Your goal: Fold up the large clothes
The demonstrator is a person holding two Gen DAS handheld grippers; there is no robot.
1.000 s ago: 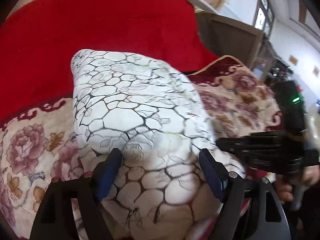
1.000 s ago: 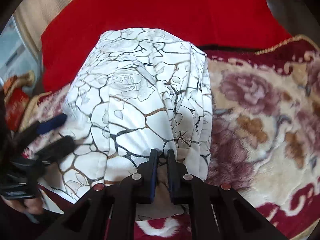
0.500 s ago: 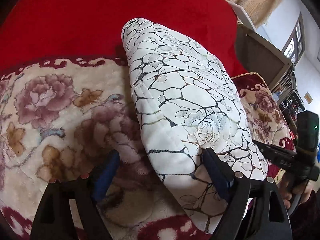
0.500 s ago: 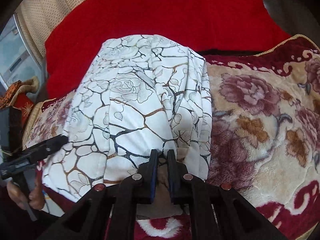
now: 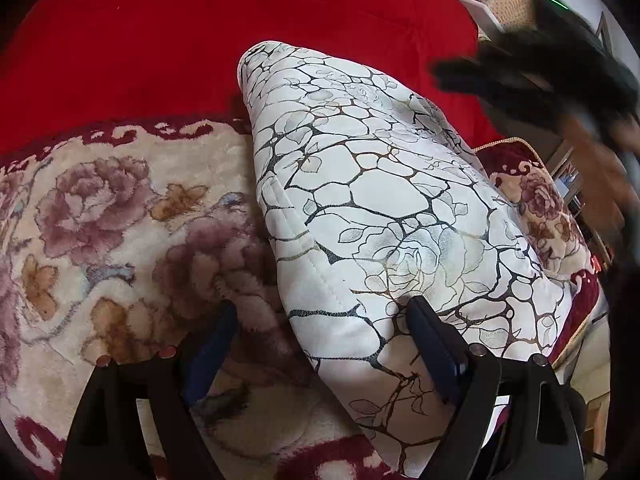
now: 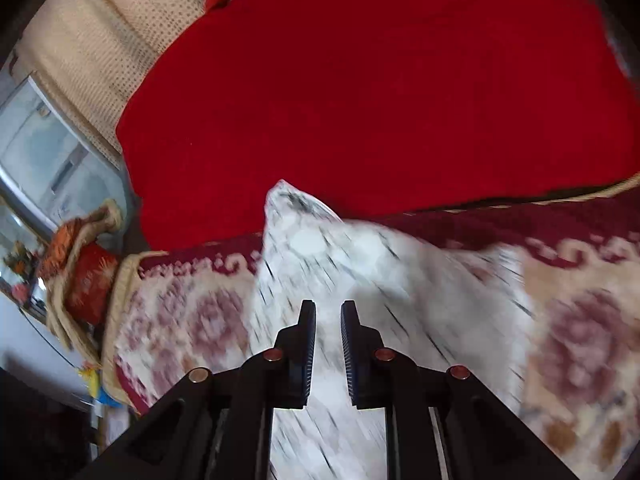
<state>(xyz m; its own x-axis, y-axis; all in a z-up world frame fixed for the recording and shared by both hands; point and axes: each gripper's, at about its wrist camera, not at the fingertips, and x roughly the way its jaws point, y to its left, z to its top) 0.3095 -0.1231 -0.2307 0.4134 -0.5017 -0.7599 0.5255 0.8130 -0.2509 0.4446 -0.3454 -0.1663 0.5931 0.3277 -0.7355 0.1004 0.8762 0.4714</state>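
Note:
A white garment with a dark crackle-and-rose print [image 5: 384,216] lies folded into a long narrow bundle on the floral blanket [image 5: 100,232]. My left gripper [image 5: 320,320] is open, its jaws astride the bundle's near left edge, holding nothing. My right gripper [image 6: 327,312] is slightly open and empty, raised above the blurred garment [image 6: 360,272]. In the left wrist view the right gripper [image 5: 532,68] shows blurred at the upper right, above the bundle.
A red blanket [image 5: 200,40] covers the far side of the bed. A beige woven curtain [image 6: 92,44] and a red-orange cushion [image 6: 84,276] are at the left in the right wrist view. Furniture stands past the bed's right edge [image 5: 576,184].
My right gripper has let go of the garment's edge and lifted away fast; its view is motion-blurred. My left gripper has stayed open and shifted a little nearer to the bundle.

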